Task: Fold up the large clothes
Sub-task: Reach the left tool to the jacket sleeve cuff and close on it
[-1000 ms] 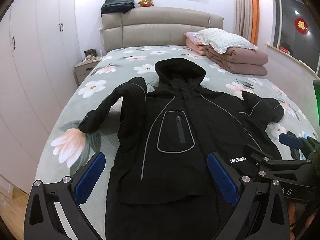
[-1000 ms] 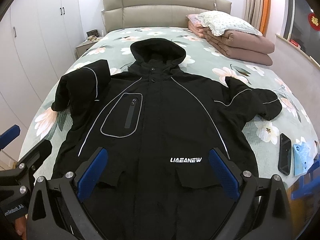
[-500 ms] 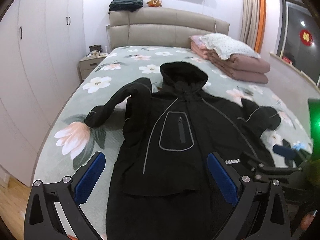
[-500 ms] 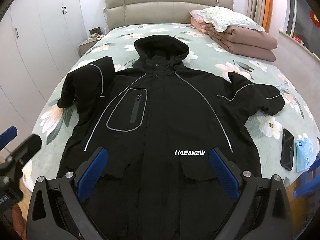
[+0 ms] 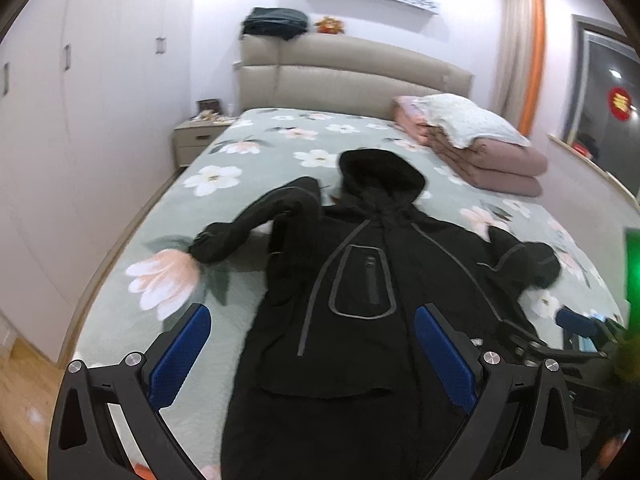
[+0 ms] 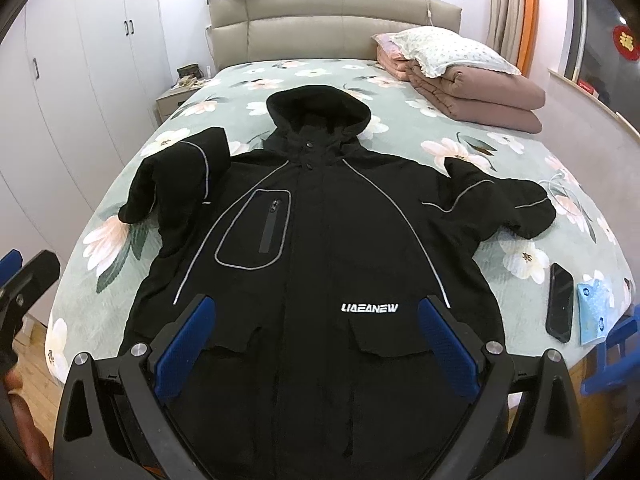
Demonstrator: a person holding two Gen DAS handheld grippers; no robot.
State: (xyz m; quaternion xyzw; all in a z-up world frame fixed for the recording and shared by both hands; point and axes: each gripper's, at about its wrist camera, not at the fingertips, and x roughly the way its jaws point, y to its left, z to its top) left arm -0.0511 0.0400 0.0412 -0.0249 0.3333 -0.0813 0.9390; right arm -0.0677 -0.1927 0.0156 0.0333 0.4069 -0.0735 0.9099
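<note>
- Black fabric fills your left wrist view: the hooded jacket lies face up on the floral bedspread, hood toward the headboard, hem hanging over the near edge of the bed.
- Your left gripper hovers above the lower left part of the jacket with its blue pads spread wide and nothing between them.
- At the right edge of that view you can see part of your right gripper, near the jacket's side.
- One sleeve is bent outward on the left, its cuff resting on a pink flower print; this view is somewhat blurred.
- From your right wrist view, the jacket shows a white logo and a grey-outlined chest pocket.
- Your right gripper is released too, fingers apart over the lower front, gripping nothing.
- A dark phone and a light blue packet lie side by side on the bedspread right of the jacket.
- A folded brown quilt with a pillow on top sits near the headboard.
</note>
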